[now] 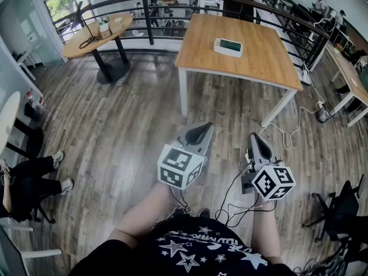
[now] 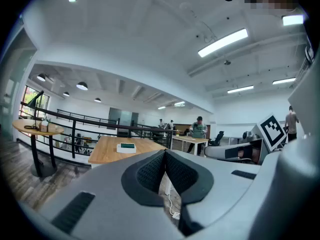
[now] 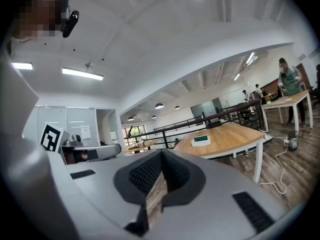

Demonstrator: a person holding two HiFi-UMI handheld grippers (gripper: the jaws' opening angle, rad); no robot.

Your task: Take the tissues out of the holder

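Tissue holder (image 1: 228, 46), a white box with a dark green top, lies on the square wooden table (image 1: 259, 62), well apart from both grippers. Plank floor (image 1: 126, 125) spreads below, with a black railing (image 1: 150, 16) behind the table and a round table (image 1: 92, 39) to the left. The left gripper (image 1: 198, 132) and right gripper (image 1: 257, 140) are held side by side above the floor, pointing toward the table. Each has its jaws closed tip to tip with nothing between them. A white cable (image 1: 287, 134) trails on the floor beside a table leg.
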